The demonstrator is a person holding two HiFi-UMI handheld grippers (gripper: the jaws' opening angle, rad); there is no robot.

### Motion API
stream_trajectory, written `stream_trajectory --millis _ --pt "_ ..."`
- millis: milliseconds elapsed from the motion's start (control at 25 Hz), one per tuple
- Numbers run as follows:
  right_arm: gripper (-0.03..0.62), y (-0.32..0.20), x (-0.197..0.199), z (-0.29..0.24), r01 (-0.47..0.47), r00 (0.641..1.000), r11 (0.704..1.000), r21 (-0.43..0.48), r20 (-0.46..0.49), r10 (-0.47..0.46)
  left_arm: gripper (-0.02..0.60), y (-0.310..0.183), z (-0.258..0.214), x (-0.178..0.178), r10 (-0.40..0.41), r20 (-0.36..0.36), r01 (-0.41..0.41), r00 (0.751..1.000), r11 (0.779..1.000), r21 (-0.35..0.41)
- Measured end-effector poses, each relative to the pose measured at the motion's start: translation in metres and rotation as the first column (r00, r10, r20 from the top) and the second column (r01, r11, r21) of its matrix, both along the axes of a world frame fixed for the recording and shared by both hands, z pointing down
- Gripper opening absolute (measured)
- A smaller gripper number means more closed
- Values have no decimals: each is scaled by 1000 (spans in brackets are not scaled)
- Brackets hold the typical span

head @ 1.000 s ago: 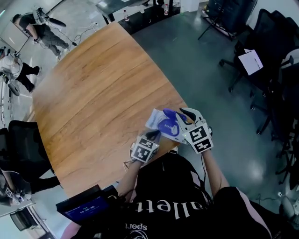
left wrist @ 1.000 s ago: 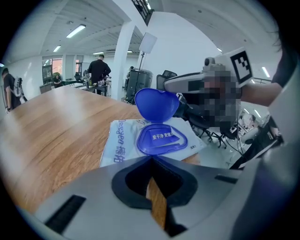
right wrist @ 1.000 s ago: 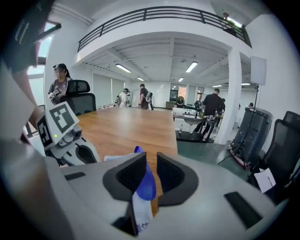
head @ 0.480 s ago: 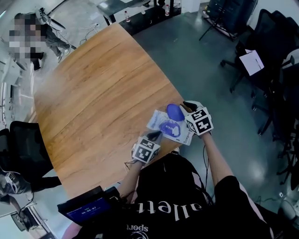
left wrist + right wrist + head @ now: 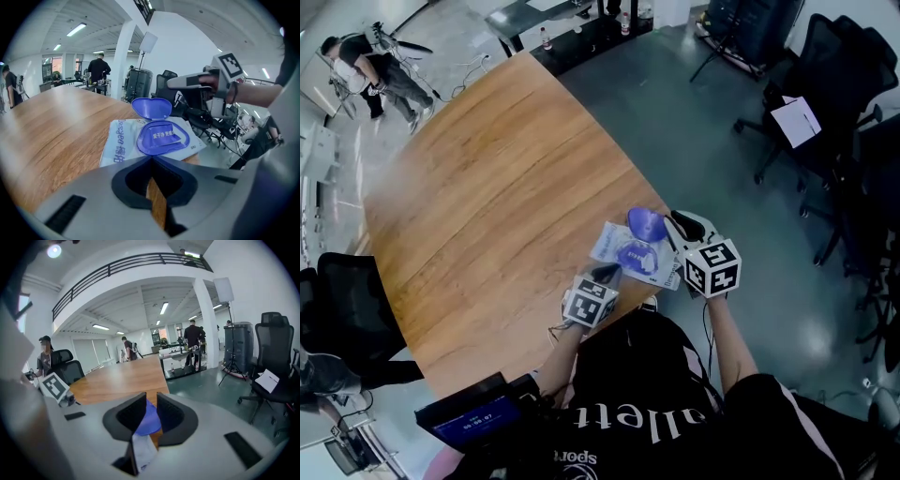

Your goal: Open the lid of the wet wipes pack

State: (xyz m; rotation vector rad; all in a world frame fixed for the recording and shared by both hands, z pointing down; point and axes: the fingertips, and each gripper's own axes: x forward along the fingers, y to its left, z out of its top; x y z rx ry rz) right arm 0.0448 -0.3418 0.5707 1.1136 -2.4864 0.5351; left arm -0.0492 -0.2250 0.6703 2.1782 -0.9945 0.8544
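The white wet wipes pack (image 5: pixel 614 246) lies near the front edge of the wooden table (image 5: pixel 487 187). Its blue lid (image 5: pixel 646 223) stands flipped up over the blue oval rim. My left gripper (image 5: pixel 607 273) is shut, with its tip at the pack's near corner. In the left gripper view the pack (image 5: pixel 119 140) and raised lid (image 5: pixel 152 107) sit just ahead of my left gripper (image 5: pixel 151 161). My right gripper (image 5: pixel 677 223) hovers just right of the lid, jaws a little apart and empty. In the right gripper view the lid (image 5: pixel 149 420) shows below my right gripper (image 5: pixel 151 401).
Black office chairs (image 5: pixel 844 141) stand on the grey floor to the right, another chair (image 5: pixel 337 291) at the table's left. A dark screen device (image 5: pixel 469 412) is near my body. People (image 5: pixel 366 66) stand beyond the far left corner. The pack lies close to the table's edge.
The lid has swung from half-raised to fully up. My right gripper has let go of it and drawn back to the right. The left gripper has hardly moved.
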Motion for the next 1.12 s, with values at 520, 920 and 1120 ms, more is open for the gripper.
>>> stream_trajectory --millis 520,920,1120 --pt "74 132 1 -26 -70 989 996 -51 128 76 1 27 -42 0 -3 -134 14 991 996 86" --pt "74 186 -23 -34 -152 977 988 -41 146 156 0 64 -109 -13 40 -323 10 946 988 153" --pt "74 210 -25 -41 -175 970 984 -31 167 178 0 69 -135 -11 73 -363 2 929 979 203"
